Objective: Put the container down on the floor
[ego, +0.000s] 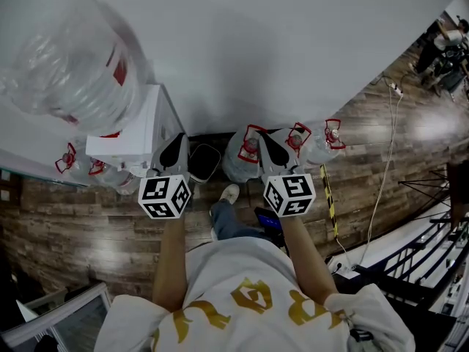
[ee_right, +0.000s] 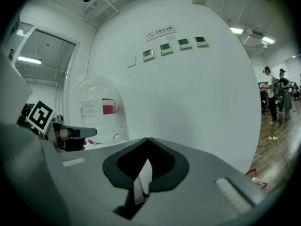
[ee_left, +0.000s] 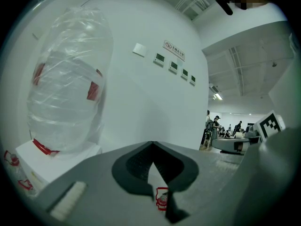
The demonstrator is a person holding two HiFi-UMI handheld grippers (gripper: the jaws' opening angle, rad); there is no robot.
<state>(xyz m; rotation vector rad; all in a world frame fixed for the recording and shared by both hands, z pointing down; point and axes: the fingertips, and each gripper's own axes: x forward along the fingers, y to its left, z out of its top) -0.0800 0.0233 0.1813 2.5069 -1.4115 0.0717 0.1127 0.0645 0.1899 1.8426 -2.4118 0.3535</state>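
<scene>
Water container (ego: 242,160), with a red handle at its cap, stands upright on the wood floor (ego: 95,226) against the white wall (ego: 293,42). Its long axis is vertical and its neck points up, just ahead of the person's shoe (ego: 229,193). More bottles (ego: 327,141) like it stand along the wall to either side.

The left gripper (ego: 178,139) and right gripper (ego: 270,138) are held side by side, apart from each other and pointed at the wall. In the head view the right one overlaps the container's top.

In the left gripper view the fingers meet tip to tip with nothing between them. A red-handled cap shows through the slit behind the tips. The right gripper view shows the same: fingers pressed together at the tips, empty. Neither gripper has hold of the container.

At left, a larger bottle (ego: 73,61) wrapped in clear plastic sits neck down on a white dispenser (ego: 135,134), its long axis also vertical. People stand far down the hall at the right of both gripper views.
</scene>
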